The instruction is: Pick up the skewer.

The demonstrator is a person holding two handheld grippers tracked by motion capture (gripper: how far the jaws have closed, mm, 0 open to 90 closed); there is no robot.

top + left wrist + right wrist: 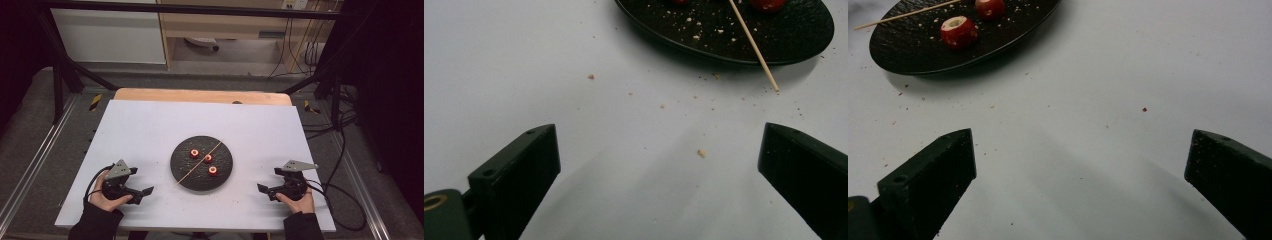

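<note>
Thin wooden skewer lies diagonally across black plate (w/ crumbs).

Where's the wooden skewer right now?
In the high view the wooden skewer lies slantwise across the black plate at mid-table, between the red fruit pieces, its near end poking over the plate's front-left rim.

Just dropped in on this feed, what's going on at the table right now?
A person sits at the white table with a gripper in each hand, both resting on the tabletop either side of a dark round plate. The left gripper and the right gripper have their jaws open and hold nothing. On the plate lie three small red hollowed fruits and a thin wooden skewer laid across it, one end reaching past the rim. Crumbs are scattered on the plate and table. Nothing is threaded on the skewer yet.
</note>
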